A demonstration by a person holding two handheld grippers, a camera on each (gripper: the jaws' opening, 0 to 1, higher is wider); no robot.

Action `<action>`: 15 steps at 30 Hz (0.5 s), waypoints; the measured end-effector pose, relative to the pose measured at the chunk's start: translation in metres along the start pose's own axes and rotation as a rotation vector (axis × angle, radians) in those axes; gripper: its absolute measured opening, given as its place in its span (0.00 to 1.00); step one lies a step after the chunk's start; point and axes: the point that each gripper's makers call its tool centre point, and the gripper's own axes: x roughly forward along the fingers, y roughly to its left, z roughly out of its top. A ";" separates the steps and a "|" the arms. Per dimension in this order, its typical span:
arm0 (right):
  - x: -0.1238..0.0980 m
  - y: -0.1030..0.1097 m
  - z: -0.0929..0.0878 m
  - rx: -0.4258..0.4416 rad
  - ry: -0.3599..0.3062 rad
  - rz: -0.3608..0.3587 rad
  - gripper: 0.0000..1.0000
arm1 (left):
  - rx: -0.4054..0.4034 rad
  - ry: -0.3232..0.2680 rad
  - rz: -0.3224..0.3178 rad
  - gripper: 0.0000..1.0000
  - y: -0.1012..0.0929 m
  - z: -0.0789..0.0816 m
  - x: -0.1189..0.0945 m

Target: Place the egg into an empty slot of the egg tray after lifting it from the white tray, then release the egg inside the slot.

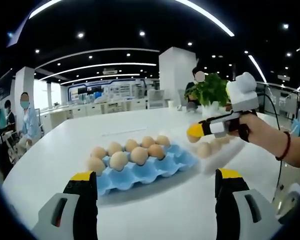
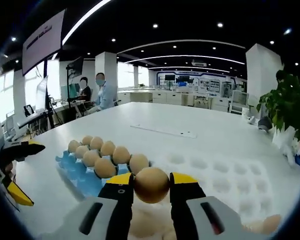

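Note:
My right gripper [image 2: 151, 186] is shut on a brown egg [image 2: 151, 184], held above the near edge of the white tray [image 2: 225, 175]. The blue egg tray [image 2: 72, 167] lies to the left with several eggs [image 2: 107, 152] in its far rows and bare slots in front. In the left gripper view, the blue egg tray [image 1: 135, 176] sits ahead with its eggs [image 1: 132, 152]. The right gripper [image 1: 194, 132] hovers over the white tray [image 1: 225, 157], gripped by a hand. My left gripper [image 1: 155, 182] stands open with nothing between its jaws, near the blue tray's front.
More eggs [image 2: 270, 223] lie in the white tray's near corner. A potted plant [image 2: 286, 105] stands at the table's far right edge. People sit beyond the table's left side [image 2: 102, 90]. The left gripper [image 2: 12, 167] shows at the left edge.

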 end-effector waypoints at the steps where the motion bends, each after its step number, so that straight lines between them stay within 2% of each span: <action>1: 0.001 0.001 0.000 0.000 0.001 0.002 0.29 | 0.000 0.000 0.000 1.00 0.000 0.000 0.000; 10: 0.022 0.018 -0.003 0.013 -0.024 0.037 0.29 | -0.004 0.006 -0.005 1.00 -0.001 -0.004 -0.002; 15: 0.023 0.032 -0.003 0.000 -0.030 0.059 0.29 | -0.008 0.004 0.001 1.00 0.001 -0.004 -0.002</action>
